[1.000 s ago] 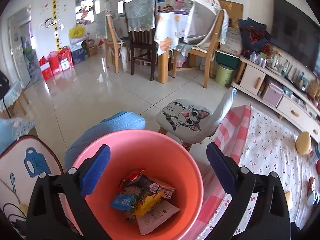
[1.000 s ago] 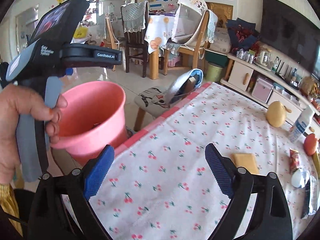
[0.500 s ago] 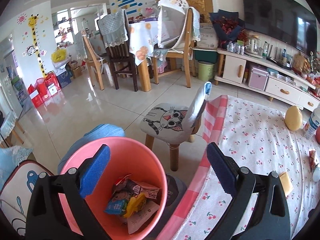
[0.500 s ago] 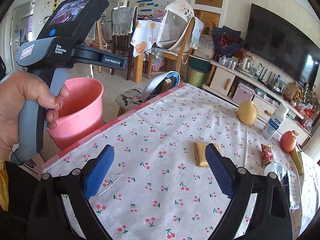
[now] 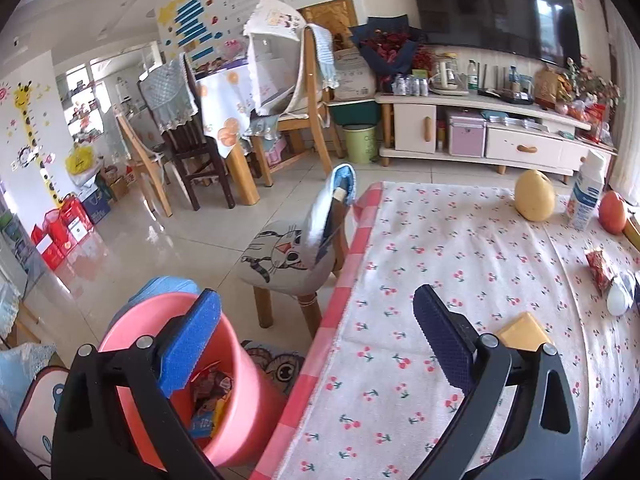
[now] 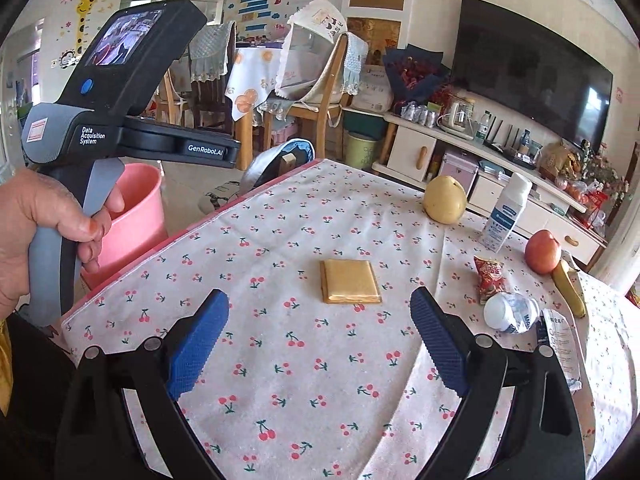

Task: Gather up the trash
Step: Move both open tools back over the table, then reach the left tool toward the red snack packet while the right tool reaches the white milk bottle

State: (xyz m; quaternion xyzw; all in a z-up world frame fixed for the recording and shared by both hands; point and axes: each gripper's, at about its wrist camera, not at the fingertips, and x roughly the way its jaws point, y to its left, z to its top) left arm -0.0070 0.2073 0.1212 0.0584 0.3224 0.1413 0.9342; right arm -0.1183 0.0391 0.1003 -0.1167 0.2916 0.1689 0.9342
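A pink bucket [image 5: 240, 412] with several wrappers in it stands on the floor left of the table; it also shows in the right wrist view [image 6: 140, 216]. My left gripper [image 5: 316, 340] is open and empty, over the table's left edge beside the bucket. My right gripper [image 6: 320, 344] is open and empty above the cherry-print tablecloth [image 6: 280, 380]. Ahead of it lies a flat gold packet [image 6: 350, 281]. Further right lie a red snack wrapper [image 6: 489, 276], a crumpled white wrapper [image 6: 508, 312] and a flat white sachet [image 6: 562, 344].
A yellow pear [image 6: 445, 199], a white bottle [image 6: 506, 212], an apple [image 6: 542, 257] and a banana [image 6: 568, 288] stand at the table's far side. A small cat-print chair [image 5: 296, 256] stands by the table's left edge. Dining chairs and a TV cabinet are beyond.
Both grippers have swung right, from the bucket toward the table. The bucket has slid to the left of both views and the gold packet and wrappers have come into view.
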